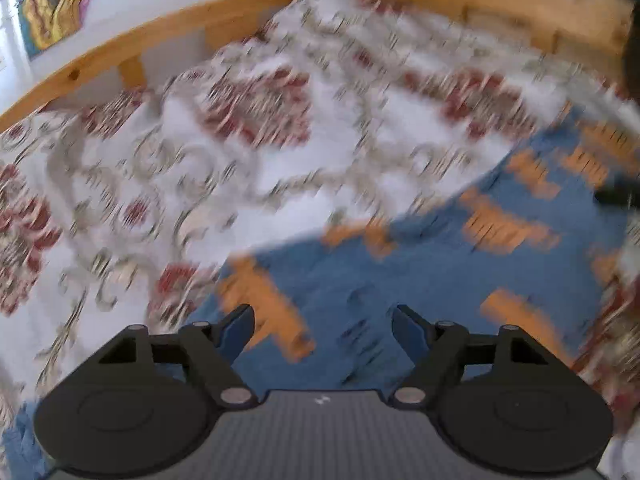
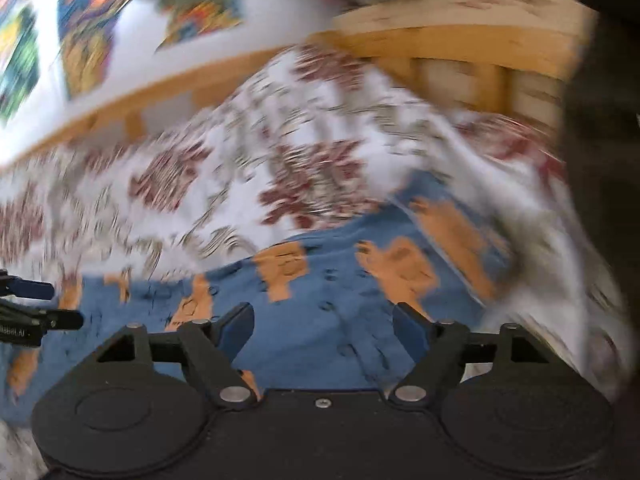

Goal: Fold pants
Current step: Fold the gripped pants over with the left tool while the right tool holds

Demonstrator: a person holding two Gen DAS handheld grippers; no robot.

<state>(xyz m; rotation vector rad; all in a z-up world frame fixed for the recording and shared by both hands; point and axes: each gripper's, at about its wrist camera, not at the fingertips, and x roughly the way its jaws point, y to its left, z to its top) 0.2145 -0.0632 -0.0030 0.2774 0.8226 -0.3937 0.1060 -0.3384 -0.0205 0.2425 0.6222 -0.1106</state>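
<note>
The pants [image 1: 420,264] are blue with orange animal prints and lie spread on a bed. In the left wrist view they fill the lower right. In the right wrist view the pants [image 2: 340,300] lie across the lower middle. My left gripper [image 1: 322,326] is open and empty just above the blue cloth. My right gripper [image 2: 323,326] is open and empty above the pants. The left gripper also shows at the left edge of the right wrist view [image 2: 36,304]. Both views are blurred by motion.
The bed has a white cover with red flowers [image 1: 240,140]. A wooden bed frame [image 1: 500,4] runs along the far side and right. Colourful pictures [image 2: 100,20] hang on the white wall behind. A dark shape [image 2: 600,200] stands at the right edge.
</note>
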